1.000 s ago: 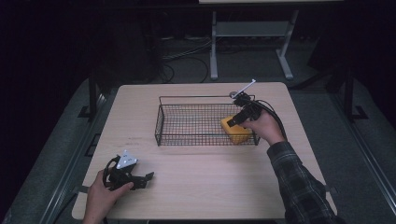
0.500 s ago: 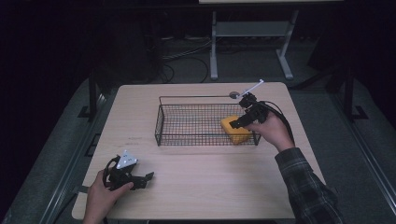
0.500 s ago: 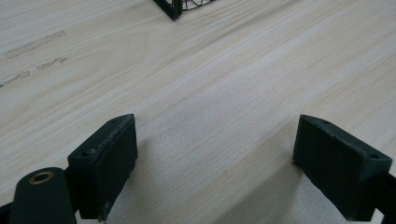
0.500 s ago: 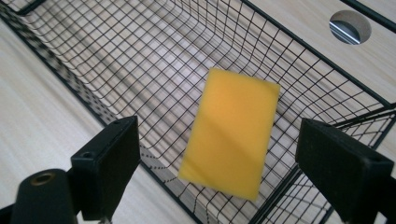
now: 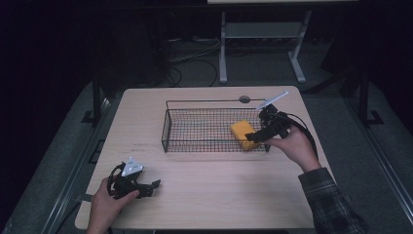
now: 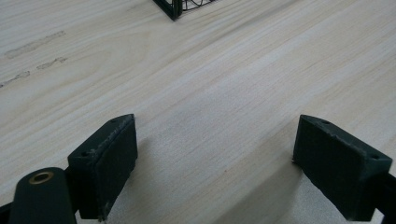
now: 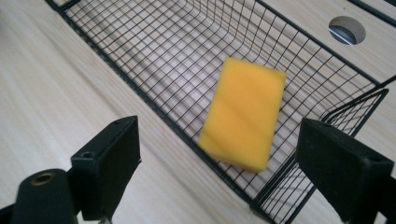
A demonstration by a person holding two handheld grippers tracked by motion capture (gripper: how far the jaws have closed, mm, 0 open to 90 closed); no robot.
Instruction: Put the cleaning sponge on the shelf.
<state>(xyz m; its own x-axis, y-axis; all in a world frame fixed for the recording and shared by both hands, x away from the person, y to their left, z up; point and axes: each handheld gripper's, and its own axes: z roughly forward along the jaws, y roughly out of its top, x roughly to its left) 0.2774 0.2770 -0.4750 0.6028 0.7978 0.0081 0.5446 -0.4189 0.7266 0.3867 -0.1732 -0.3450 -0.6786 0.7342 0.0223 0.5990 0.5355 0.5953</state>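
The yellow sponge (image 5: 242,135) lies inside the wire basket (image 5: 195,104), at the end of the basket nearest the right gripper (image 5: 259,137), close against the basket's near wall and near its end wall. In the right gripper view the sponge (image 7: 243,119) shows as a flat yellow block seen through and over the black mesh; its outline is a little blurred, so whether it rests fully on the mesh floor or leans on the near wall is hard to tell. The right gripper sits just beside the basket's near corner, over the rim, and its two black jaws stand wide apart with nothing between them; the sponge lies beyond them, untouched. The hand (image 5: 293,145) that holds this gripper rests outside the basket on the table (image 5: 234,195), with a plaid sleeve (image 5: 331,204) behind it. A round hole (image 5: 244,99) in the tabletop lies just past the basket's far wall. Well apart from the basket, toward the near left corner of the table, the left gripper (image 5: 151,187) lies low over the bare wood, held by the other hand (image 5: 108,200). In the left gripper view its jaws are also spread wide, empty, and a corner of the basket (image 6: 173,8) shows far ahead.
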